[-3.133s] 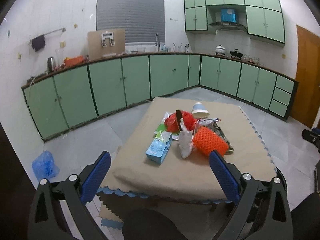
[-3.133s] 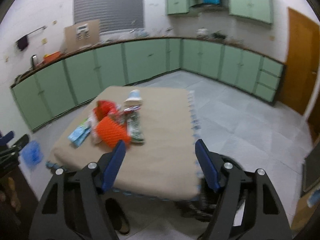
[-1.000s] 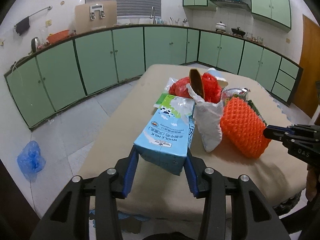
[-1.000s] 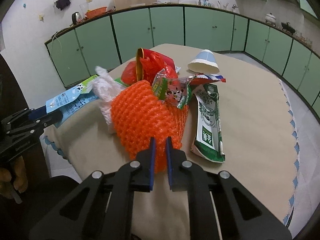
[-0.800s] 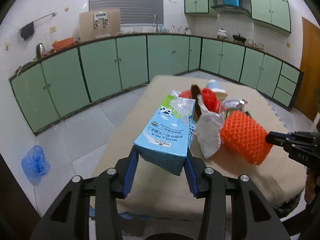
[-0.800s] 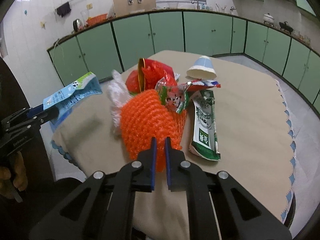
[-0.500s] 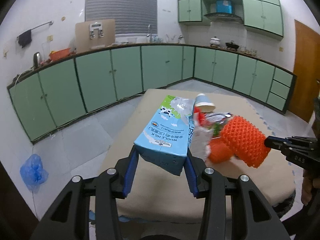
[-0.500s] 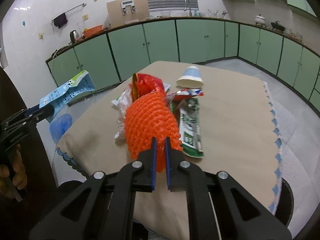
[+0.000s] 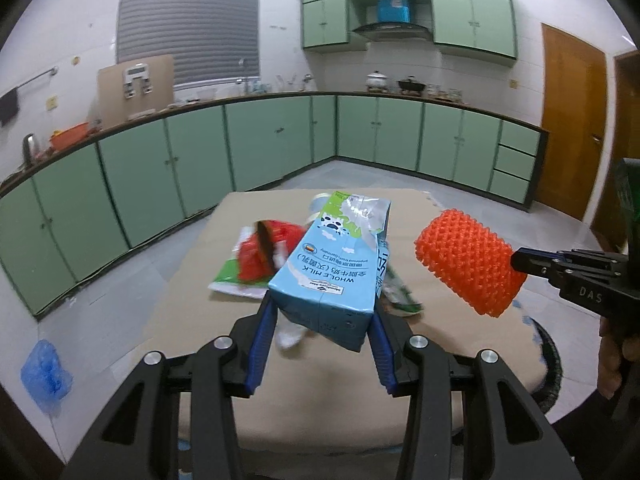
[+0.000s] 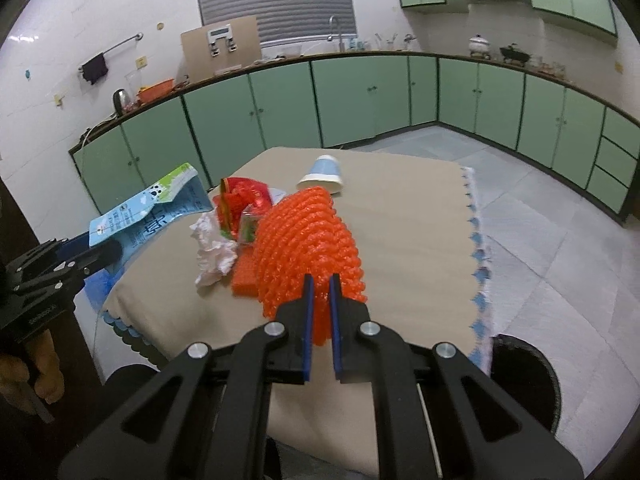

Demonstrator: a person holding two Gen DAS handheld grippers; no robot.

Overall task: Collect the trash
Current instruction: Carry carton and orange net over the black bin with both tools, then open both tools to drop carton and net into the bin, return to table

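Milk carton (image 9: 336,268), pale blue, is sitting clamped between the blue fingers of the left gripper (image 9: 322,320), raised above the near edge of the beige-covered table (image 10: 408,240). Beside it, the right gripper (image 10: 319,304) is pinching one end of an orange foam net sleeve (image 10: 308,240), also lifted over the table. On the table beyond, crumpled white paper (image 10: 214,252) is lying against red wrappers (image 10: 236,196), and farther back a paper cup (image 10: 324,174) is lying on its side.

milk carton (image 9: 332,276): "WHOLE MILK", upside down in left-wrist view, other print too small to read | right claw (image 9: 516,260) body: "DAS" in white letters
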